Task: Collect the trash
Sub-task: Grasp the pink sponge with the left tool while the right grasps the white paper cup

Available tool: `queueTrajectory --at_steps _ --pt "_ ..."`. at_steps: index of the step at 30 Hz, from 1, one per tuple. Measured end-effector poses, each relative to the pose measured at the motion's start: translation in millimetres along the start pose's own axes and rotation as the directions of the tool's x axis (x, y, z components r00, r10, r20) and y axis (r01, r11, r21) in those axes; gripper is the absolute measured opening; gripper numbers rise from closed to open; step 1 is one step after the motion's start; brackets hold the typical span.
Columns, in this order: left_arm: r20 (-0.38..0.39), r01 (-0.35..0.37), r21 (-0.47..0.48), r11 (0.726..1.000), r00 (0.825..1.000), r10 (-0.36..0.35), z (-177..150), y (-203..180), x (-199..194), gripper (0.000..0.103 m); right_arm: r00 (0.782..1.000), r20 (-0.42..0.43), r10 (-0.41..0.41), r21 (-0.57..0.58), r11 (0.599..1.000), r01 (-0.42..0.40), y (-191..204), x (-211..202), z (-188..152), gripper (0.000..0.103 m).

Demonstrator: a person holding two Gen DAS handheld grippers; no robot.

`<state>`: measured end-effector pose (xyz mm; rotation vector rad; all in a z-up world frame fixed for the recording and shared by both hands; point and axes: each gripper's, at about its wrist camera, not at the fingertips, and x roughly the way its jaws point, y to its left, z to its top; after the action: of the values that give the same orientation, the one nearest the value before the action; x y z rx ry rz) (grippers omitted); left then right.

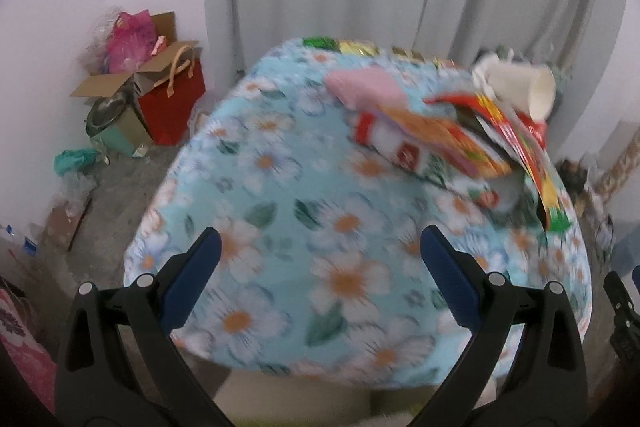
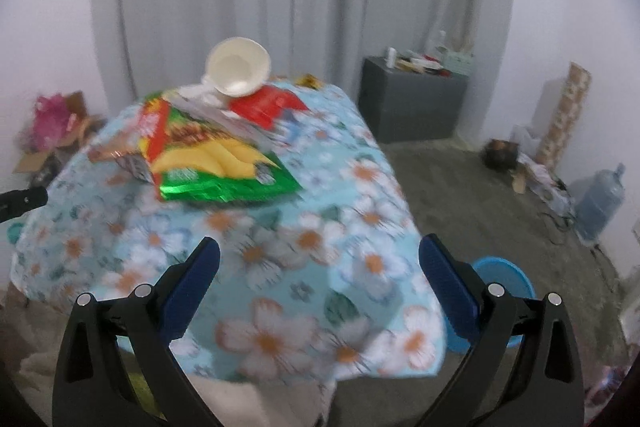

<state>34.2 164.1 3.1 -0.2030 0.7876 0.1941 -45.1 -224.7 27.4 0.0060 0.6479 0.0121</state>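
Both hand-held grippers are hovering over the near edge of a bench (image 2: 280, 327) covered in a blue flowered cloth, and both frames are smeared, so fine detail is hard to read. The left hand-held gripper (image 1: 320, 251) is standing wide open with nothing between its blue pads (image 1: 200, 279). The right hand-held gripper (image 2: 320, 255) is likewise spread wide and carrying nothing.

The trash is lying in a loose heap at the far side of the bench. From the right hand-held gripper, a green and yellow snack bag (image 2: 224, 163) is sitting ahead and slightly to the left, flat on the cloth, with its long axis running roughly crosswise and a little slanted away to the left. Beyond it, a red wrapper (image 2: 264, 105) is lying flat, and a white paper cup (image 2: 238, 71) is resting tipped on its side at the far edge, its mouth turned towards this hand-held gripper.

From the left hand-held gripper, the same heap is lying ahead and well to the right: a pink scrap (image 1: 364, 89), an overlapping stack of wrappers (image 1: 448, 143), and the cup (image 1: 520, 87) behind them.

The snack bag looks nearer to the right hand-held gripper and more squarely in front of it, so that hand seems better placed for a first pick. Because the bag is lying flat, the fingers would probably need to come down over one edge across its short dimension. A blue tub (image 2: 506, 281) is sitting on the floor just right of the right hand-held gripper; whether it is the bin I cannot tell.
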Motion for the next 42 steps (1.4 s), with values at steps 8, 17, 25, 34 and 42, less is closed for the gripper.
queueTrajectory --at_steps 8,17,25,34,42 --pt "-0.002 0.233 -0.079 0.969 0.972 -0.234 13.9 24.9 16.6 0.096 0.995 0.008 0.095 0.096 0.991 -0.096 -7.7 11.8 18.4 0.097" --pt "-0.022 0.360 -0.135 0.923 0.930 -0.367 38.5 25.9 47.2 0.096 0.992 0.023 0.125 0.177 0.976 -0.127 -22.1 17.5 46.7 0.097" --pt "0.010 0.426 -0.193 0.884 0.902 -0.432 79.2 42.9 74.0 0.096 0.975 0.097 0.199 0.152 0.965 -0.212 -5.2 22.4 94.8 0.095" --pt "0.002 0.543 -0.325 0.774 0.819 -0.574 134.1 56.0 135.6 0.094 0.924 0.049 0.380 0.162 0.910 -0.383 33.1 70.1 143.1 0.079" --pt "-0.133 0.501 -0.525 0.688 0.750 -0.648 155.4 49.3 235.5 0.060 0.886 -0.057 0.460 0.255 0.865 -0.433 44.9 122.1 168.0 0.070"
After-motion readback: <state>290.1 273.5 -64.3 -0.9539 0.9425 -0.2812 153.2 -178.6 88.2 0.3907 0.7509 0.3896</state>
